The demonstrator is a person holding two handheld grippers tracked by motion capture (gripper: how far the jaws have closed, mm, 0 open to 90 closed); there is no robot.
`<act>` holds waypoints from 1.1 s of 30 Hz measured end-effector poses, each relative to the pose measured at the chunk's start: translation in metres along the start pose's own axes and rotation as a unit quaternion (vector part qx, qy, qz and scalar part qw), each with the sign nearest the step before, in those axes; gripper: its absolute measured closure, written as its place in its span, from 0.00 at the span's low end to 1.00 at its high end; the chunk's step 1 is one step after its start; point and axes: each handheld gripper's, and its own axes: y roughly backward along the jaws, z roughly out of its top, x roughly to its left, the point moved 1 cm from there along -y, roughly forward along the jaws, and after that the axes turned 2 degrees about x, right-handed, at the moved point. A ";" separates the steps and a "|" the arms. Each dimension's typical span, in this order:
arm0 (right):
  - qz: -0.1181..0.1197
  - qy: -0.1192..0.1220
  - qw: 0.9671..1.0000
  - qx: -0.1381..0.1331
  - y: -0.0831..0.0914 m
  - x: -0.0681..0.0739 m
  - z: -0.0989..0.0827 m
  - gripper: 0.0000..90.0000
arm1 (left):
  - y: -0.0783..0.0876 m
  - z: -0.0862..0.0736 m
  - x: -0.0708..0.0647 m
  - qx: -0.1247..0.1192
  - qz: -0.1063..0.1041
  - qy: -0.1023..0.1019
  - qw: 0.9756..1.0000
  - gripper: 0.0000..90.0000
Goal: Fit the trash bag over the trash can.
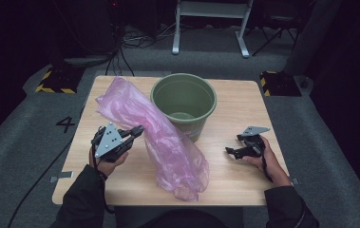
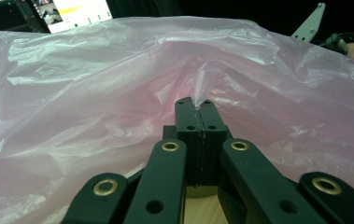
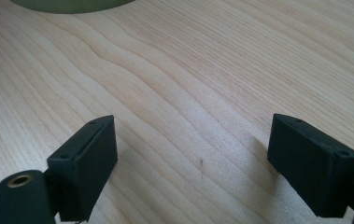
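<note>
Pink plastic bag [image 1: 163, 142] lies across the surface [image 1: 244, 109] beside the green bucket [image 1: 183, 104]; the left tongs [image 2: 196, 103] pinch a fold of its film, jaws fully closed. Right tongs [image 3: 191, 154] gape wide over bare wood, holding nothing.

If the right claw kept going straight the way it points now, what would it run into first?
Probably bare light wooden tabletop first: the open right claw angles down at it with nothing between. Farther along that line stands the green plastic bucket, though how far off is hard to judge.

Black grippers [image 1: 137, 131] – brass rivets, grey plates; dark sleeves [image 1: 80, 199].
</note>
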 end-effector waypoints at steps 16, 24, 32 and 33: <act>0.000 0.000 1.000 0.000 0.000 0.000 0.000 0.18 | -0.014 0.026 -0.002 -0.024 -0.024 -0.009 0.999 1.00; 0.000 0.000 1.000 0.000 0.000 0.000 0.000 0.18 | -0.031 0.036 -0.003 -0.032 -0.045 -0.012 0.998 1.00; 0.000 0.000 1.000 0.000 0.000 0.000 0.000 0.18 | -0.051 0.047 -0.007 -0.021 -0.061 -0.024 0.998 1.00; 0.000 0.000 1.000 0.000 0.000 0.000 0.000 0.18 | -0.053 0.048 -0.007 -0.020 -0.063 -0.024 0.998 1.00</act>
